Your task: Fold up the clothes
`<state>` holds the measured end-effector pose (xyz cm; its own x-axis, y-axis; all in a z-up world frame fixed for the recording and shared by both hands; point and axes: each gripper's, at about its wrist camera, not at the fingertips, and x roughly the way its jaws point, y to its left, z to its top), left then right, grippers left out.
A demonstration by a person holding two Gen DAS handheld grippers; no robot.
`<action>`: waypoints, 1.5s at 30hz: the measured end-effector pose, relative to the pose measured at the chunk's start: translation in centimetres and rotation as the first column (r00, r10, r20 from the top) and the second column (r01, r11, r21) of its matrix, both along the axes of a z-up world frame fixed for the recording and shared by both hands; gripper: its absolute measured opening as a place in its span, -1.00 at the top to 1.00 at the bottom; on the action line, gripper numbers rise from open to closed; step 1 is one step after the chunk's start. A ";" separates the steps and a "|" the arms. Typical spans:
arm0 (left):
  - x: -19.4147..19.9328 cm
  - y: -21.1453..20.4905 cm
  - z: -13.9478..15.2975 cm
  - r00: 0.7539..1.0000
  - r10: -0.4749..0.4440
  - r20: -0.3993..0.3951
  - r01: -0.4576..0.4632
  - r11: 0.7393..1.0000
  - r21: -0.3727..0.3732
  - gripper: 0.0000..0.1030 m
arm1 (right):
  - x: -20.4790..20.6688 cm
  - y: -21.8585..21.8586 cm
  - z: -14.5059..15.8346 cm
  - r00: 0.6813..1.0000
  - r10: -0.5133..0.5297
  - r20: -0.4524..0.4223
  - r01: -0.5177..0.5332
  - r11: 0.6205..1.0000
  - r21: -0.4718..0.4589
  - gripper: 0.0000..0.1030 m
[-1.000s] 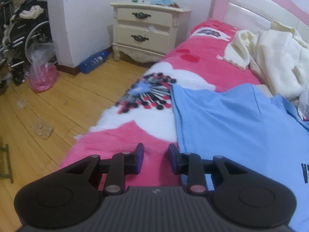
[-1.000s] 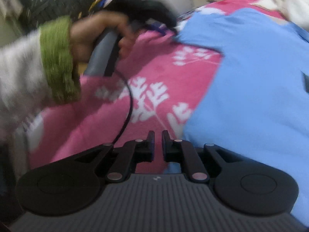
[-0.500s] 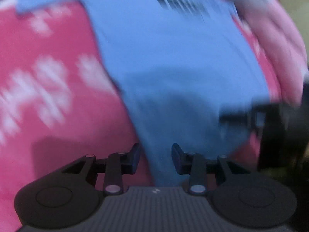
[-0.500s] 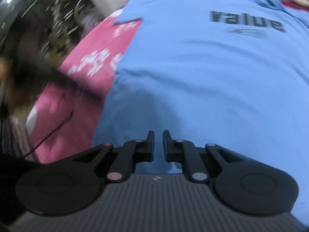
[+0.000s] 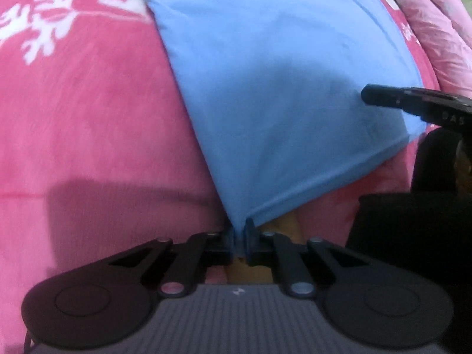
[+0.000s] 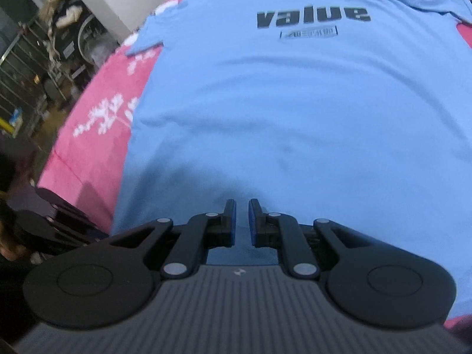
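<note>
Blue jersey fills the left wrist view: the T-shirt (image 5: 280,88) lies flat on the bed's pink blanket (image 5: 88,118), running away from the camera, and its near hem corner comes to a point right at the left tool (image 5: 239,243). That tool is clenched on the corner, a pinch of blue cloth showing between the pads. Along the hem to the right, the right tool (image 5: 383,97) reaches in over the other hem corner, so the hem runs crosswise between the two.

From the right wrist view the shirt (image 6: 295,103) lies with its long axis straight ahead: hem nearest, the printed word "value" (image 6: 312,16) and the collar at the far end. The right tool (image 6: 242,221) sits just over the hem with its pads nearly together; blue cloth lies beneath them, but I cannot tell whether any is pinched. The left tool's body shows dark at the lower left, beside the hem.

My reading: both tools are at the hem, so the fold should carry it forward toward the collar.
</note>
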<state>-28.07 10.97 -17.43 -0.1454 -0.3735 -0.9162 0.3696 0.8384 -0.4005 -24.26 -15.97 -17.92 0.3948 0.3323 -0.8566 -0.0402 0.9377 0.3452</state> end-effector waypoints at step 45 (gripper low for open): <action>28.9 -15.6 1.4 0.691 0.378 0.616 -0.265 0.925 -0.271 0.24 | 27.0 -9.9 1.6 0.890 0.260 0.375 -0.012 0.836 -0.549 0.39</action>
